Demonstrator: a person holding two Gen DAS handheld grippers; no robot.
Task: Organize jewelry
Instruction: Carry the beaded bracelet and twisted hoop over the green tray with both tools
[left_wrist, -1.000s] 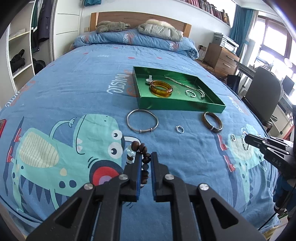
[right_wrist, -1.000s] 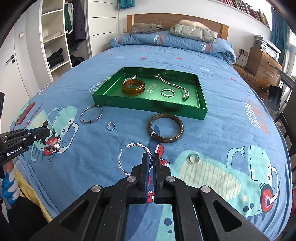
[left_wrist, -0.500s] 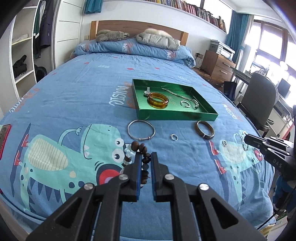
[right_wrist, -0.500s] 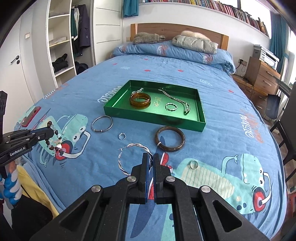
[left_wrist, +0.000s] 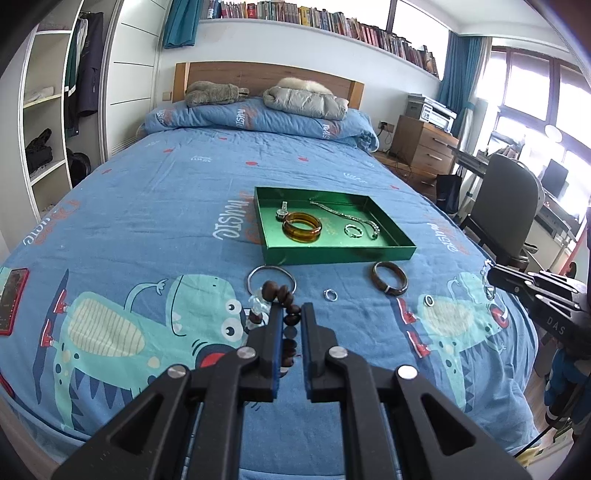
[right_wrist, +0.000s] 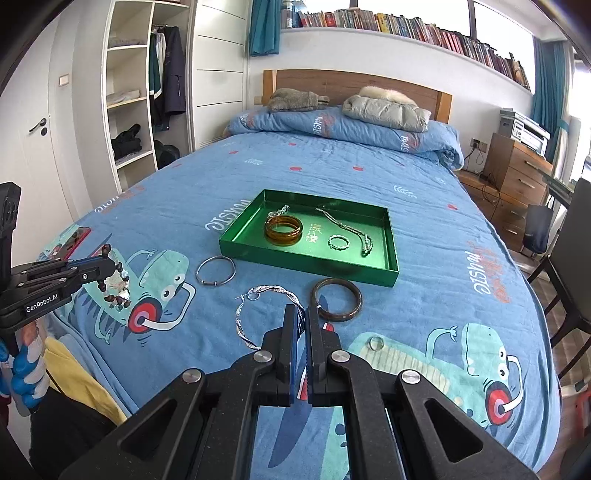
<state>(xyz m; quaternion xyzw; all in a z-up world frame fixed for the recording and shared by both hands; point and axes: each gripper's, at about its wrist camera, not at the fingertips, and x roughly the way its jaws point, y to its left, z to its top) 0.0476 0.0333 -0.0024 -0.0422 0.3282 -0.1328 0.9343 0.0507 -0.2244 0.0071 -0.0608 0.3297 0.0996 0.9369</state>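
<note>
Left claw (left_wrist: 292, 325) pinching bead bracelet (left_wrist: 277, 293), right claw (right_wrist: 302, 325) pinching twisted silver bangle (right_wrist: 258, 314), loops upright.

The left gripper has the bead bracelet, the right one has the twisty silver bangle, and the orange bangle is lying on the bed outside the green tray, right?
Not quite. The orange bangle lies inside the green tray, not out on the bed; the right wrist view shows it clearly. The rest holds: the left gripper has the bead bracelet, and the right gripper has the twisty silver bangle.
</note>
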